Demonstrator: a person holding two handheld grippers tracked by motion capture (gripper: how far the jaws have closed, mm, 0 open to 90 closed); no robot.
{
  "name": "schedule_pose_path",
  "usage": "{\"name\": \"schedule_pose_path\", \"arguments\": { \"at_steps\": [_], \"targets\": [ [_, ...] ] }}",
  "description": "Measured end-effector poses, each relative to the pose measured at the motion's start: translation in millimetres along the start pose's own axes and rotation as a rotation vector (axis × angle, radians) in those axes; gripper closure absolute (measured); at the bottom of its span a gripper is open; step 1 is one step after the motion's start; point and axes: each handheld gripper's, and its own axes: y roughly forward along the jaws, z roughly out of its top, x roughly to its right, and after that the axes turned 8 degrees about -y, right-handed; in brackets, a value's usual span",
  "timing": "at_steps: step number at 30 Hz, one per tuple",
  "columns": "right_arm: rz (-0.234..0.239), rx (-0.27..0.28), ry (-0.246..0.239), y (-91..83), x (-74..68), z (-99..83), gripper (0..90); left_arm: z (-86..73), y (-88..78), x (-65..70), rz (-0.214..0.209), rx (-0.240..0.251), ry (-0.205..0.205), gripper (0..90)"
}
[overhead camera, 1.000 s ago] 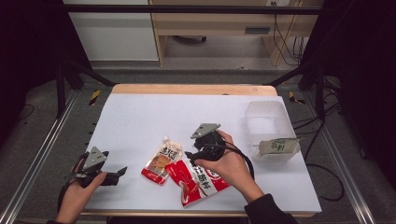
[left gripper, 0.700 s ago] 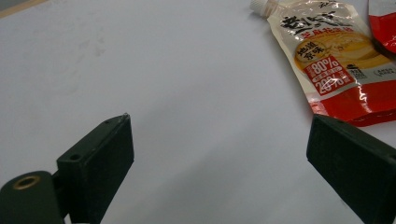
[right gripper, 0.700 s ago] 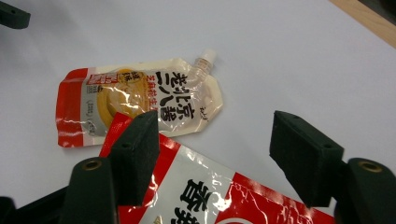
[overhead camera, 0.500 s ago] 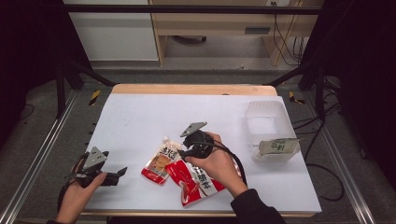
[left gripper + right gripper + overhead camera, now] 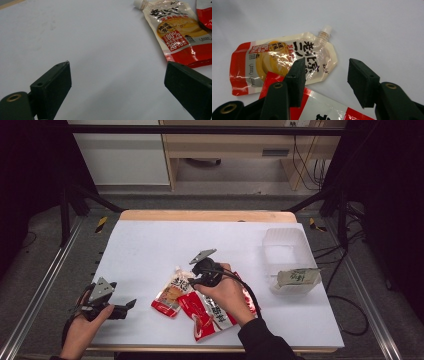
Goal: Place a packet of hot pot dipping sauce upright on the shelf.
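The glossy, crinkly spouted pouch (image 5: 284, 60) lay flat on the matte white worktop (image 5: 150, 245), its lower corner tucked under a red sachet (image 5: 324, 107), while the right gripper (image 5: 325, 71) hovered over it, fingers half-spread, just closing, pinching nothing, and the left gripper (image 5: 117, 82) sat released.

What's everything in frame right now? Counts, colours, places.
spouted cream-and-red sauce pouch: 1, cream top and red bottom, white cap, flat on the table left of centre front
red-and-white flat sachet: 1, red with white panel, front centre, overlapping the pouch's edge, partly under the right hand
clear plastic tub: 1, translucent, right side of the table
grey-green packet: 1, resting in the tub's near end
white table top: 1, white with wooden far edge
left gripper: 1, black, front left, jaws wide apart over bare table
right gripper: 1, black, jaws just closing, astride the pouch's spout-end corner, not yet gripping
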Motion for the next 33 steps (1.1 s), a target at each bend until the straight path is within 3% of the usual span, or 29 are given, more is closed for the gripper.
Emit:
{"name": "schedule_pose_path", "arguments": {
  "at_steps": [12, 33],
  "targets": [
    [0.01, -0.023, 0.052, 16.4, 9.7, -3.2, 54.6, -0.1, 0.3, 0.3, -0.004, 0.0, -0.001, 7.2],
    [0.03, -0.053, 0.089, 39.1, 14.5, -6.0, 54.1, 0.2, 0.4, 0.5, -0.006, -0.003, 0.005, 7.3]
  ]
}}
